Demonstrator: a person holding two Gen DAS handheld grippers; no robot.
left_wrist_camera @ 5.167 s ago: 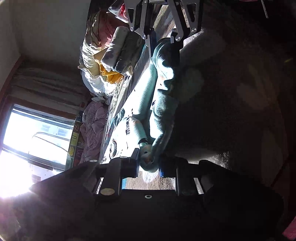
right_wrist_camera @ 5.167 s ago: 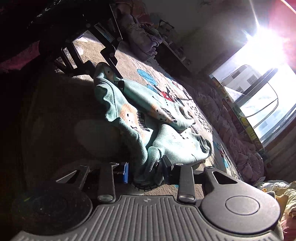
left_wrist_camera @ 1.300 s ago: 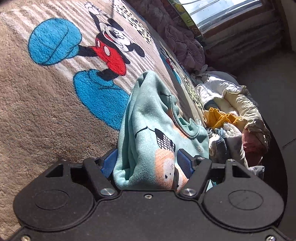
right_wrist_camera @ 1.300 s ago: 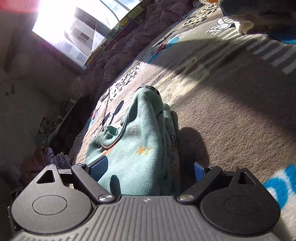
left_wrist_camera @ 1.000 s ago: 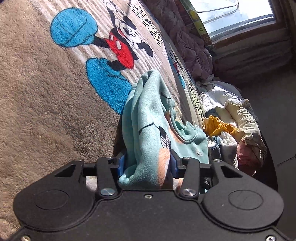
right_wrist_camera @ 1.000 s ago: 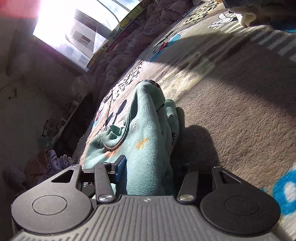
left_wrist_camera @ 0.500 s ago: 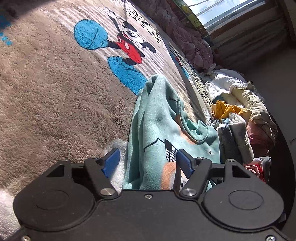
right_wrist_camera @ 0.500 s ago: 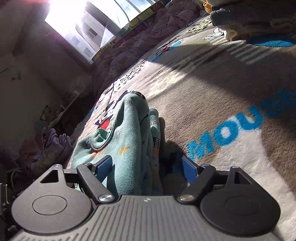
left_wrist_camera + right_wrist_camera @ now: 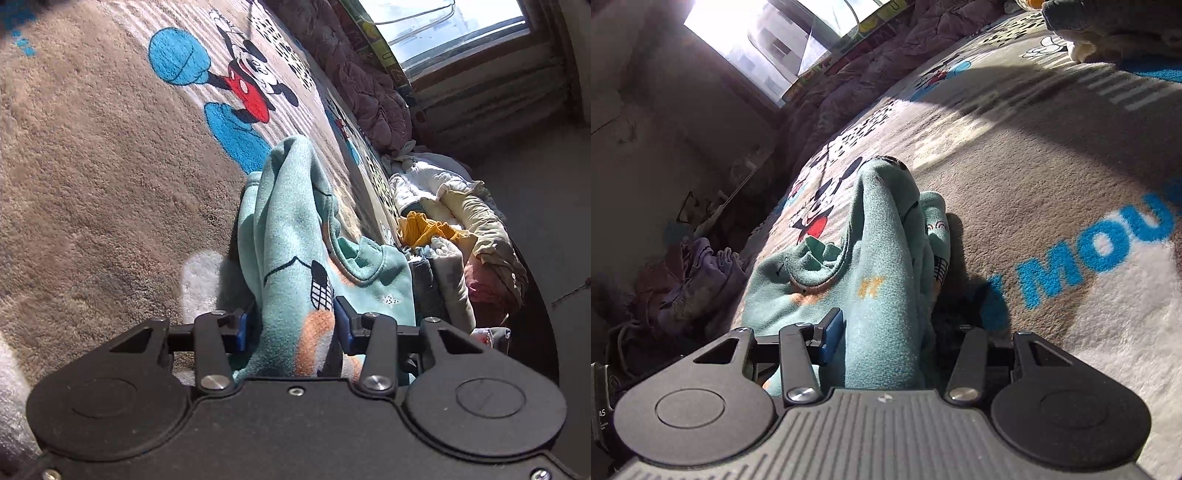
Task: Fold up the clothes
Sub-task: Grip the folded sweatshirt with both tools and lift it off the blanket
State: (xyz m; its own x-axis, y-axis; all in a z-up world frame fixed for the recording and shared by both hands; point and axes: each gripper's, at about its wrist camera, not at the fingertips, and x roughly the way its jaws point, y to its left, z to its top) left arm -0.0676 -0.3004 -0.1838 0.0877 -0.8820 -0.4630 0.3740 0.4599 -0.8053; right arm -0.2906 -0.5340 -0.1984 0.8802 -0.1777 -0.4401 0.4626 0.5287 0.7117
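A teal fleece sweatshirt with orange and black print lies bunched in a ridge on a brown cartoon-mouse blanket. My left gripper is shut on one end of it, the blue pads pressing the fabric from both sides. In the right wrist view the same sweatshirt runs away from the camera, neckline to the left. My right gripper is shut on its other end. Both held ends sit low, near the blanket.
A heap of loose clothes in white, yellow and pink lies to the right. A purple quilt runs along the window wall. Purple garments are piled left in the right wrist view. A dark grey garment sits top right.
Half a second ago both grippers stood open around the sweatshirt; now both have closed on it. Earlier they had closed and opened once before. The sweatshirt has barely shifted.
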